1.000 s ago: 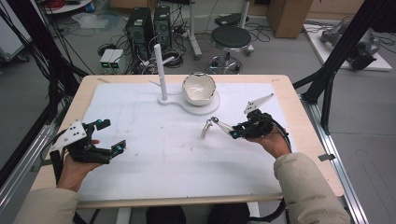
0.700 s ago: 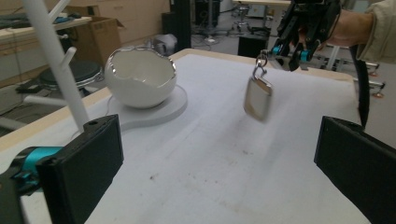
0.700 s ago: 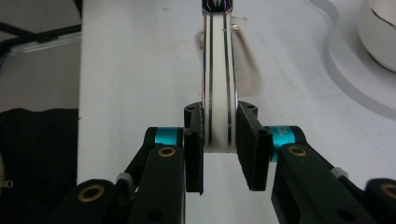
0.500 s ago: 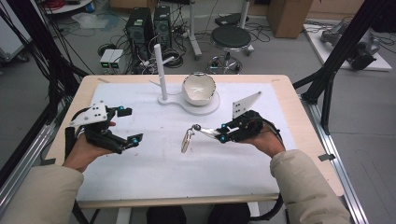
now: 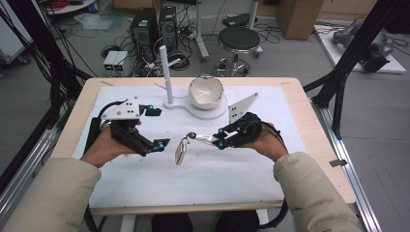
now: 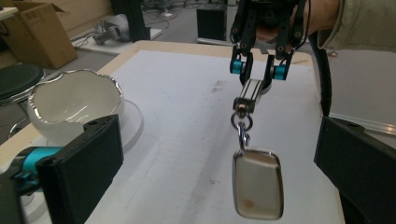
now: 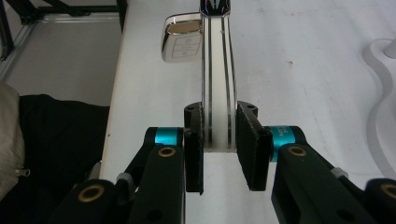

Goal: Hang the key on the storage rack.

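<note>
Right gripper [image 5: 220, 140] clamps the strap [image 7: 218, 93] of a car key [image 5: 181, 151], dangling it above the mat [image 5: 203, 179] mid-table, apparently presenting it to the left gripper [image 5: 159, 128], whose jaws stand wide. Bowl [image 5: 205, 92] sits beyond.

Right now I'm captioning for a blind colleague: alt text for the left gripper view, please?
A key fob dangles on a clasp and ring from a flat strap pinched in the right claw over the white mat. The left claw's open jaws frame it below; a white bowl sits left.
</note>
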A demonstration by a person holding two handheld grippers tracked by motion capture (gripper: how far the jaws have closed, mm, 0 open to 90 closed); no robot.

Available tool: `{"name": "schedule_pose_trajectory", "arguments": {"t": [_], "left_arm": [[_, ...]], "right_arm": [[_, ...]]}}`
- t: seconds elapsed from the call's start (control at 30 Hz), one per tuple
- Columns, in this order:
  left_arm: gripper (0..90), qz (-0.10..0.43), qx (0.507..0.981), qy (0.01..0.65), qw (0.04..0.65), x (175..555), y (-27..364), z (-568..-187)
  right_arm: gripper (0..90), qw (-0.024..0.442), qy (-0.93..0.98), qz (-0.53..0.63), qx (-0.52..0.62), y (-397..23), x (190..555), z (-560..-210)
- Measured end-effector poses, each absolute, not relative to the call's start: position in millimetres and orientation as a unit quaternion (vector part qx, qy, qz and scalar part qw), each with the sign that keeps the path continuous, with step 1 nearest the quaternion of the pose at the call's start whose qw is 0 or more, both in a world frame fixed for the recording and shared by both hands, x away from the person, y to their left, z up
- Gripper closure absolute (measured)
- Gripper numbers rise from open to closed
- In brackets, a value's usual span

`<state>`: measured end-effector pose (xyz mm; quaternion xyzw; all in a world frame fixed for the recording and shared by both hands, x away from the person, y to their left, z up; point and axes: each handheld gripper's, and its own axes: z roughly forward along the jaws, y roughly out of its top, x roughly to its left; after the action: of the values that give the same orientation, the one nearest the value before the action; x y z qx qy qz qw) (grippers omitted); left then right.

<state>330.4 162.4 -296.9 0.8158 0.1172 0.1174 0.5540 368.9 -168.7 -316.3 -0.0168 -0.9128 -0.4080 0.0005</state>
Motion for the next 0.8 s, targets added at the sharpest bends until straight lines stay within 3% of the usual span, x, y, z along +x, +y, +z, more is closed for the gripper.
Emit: {"name": "schedule_pose_trajectory", "arguments": {"t": [0.47, 0.8], "left_arm": [[2.4, 0.072, 0.868, 0.080, 0.485, 336, 114, -308], [13.7, 0.060, 0.882, 0.072, 0.461, 336, 102, -312]], "right_arm": [[74.4, 0.010, -0.918, -0.396, -0.007, -159, 363, -316], [74.3, 0.008, -0.920, -0.391, -0.003, -158, 361, -316]]}}
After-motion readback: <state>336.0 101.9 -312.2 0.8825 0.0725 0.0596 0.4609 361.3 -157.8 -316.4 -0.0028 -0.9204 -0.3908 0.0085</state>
